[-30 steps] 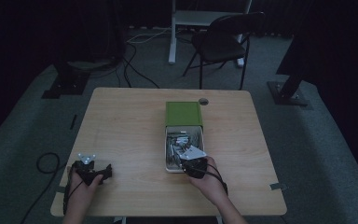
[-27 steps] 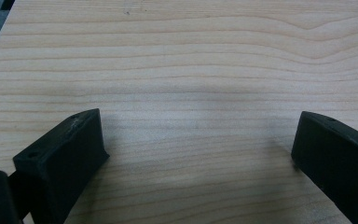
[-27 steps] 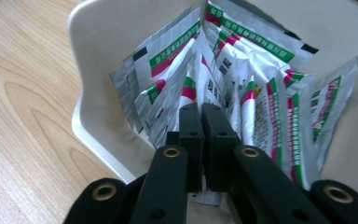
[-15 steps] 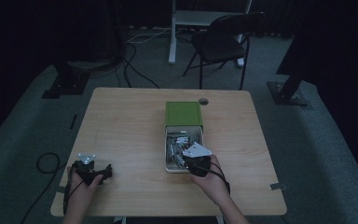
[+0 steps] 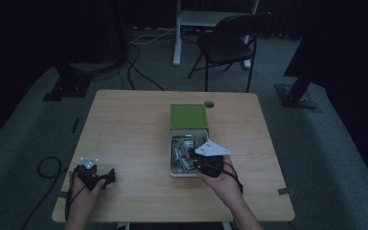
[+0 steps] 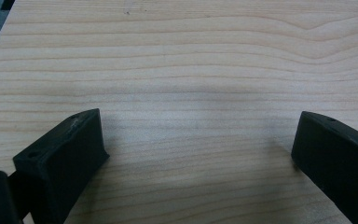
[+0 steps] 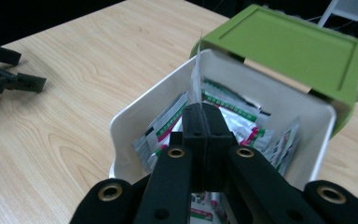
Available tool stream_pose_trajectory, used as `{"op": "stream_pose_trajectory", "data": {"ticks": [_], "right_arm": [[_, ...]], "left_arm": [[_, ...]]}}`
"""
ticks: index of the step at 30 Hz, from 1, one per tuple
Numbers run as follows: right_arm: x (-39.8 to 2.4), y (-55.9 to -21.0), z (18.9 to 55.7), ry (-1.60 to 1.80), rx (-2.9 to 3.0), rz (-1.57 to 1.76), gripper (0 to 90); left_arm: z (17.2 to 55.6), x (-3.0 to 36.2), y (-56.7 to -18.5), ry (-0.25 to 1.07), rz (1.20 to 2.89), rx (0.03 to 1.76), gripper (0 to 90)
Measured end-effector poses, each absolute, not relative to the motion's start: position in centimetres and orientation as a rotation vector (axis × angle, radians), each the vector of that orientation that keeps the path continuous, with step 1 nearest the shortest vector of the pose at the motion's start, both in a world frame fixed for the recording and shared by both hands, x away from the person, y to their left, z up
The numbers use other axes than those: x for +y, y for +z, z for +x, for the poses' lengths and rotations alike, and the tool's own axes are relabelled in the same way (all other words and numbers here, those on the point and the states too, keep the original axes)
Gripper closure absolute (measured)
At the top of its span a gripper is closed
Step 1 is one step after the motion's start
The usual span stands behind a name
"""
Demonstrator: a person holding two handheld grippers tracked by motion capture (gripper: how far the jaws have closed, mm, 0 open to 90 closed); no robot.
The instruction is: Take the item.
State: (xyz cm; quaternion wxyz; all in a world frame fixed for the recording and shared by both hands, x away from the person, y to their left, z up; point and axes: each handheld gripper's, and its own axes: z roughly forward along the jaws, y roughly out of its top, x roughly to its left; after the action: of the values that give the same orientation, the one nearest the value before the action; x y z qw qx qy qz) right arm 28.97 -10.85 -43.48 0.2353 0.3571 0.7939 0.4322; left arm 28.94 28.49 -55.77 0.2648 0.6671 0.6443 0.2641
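Right gripper (image 7: 204, 114) pinches one thin sachet (image 7: 196, 79) by its edge, above the white box (image 7: 135, 112), probably to lift it out. Left gripper (image 6: 196, 140), wide open, rests on the bench (image 5: 134, 120) well left of the box.

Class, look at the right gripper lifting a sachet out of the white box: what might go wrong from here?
1. The right gripper pinches only the thin edge of the white sachet, so it may slip out.
2. The other green-and-white sachets are packed close and could be dragged along.
3. The white rectangular box looks light and might shift, since the left gripper rests apart, jaws open.
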Motion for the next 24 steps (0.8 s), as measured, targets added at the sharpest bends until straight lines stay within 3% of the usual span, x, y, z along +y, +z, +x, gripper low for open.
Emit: {"op": "stream_pose_trajectory", "data": {"ticks": [14, 24], "right_arm": [[-14.7, -40.7, 29.7, 1.22, 2.051, 1.034, 90.0], [-18.6, -40.8, 30.3, 1.177, 1.974, 1.126, 90.0]], "left_arm": [[28.9, 28.5, -55.8, 0.715, 1.801, 1.741, 3.2], [28.9, 28.5, -55.8, 0.714, 1.802, 1.74, 3.1]]}}
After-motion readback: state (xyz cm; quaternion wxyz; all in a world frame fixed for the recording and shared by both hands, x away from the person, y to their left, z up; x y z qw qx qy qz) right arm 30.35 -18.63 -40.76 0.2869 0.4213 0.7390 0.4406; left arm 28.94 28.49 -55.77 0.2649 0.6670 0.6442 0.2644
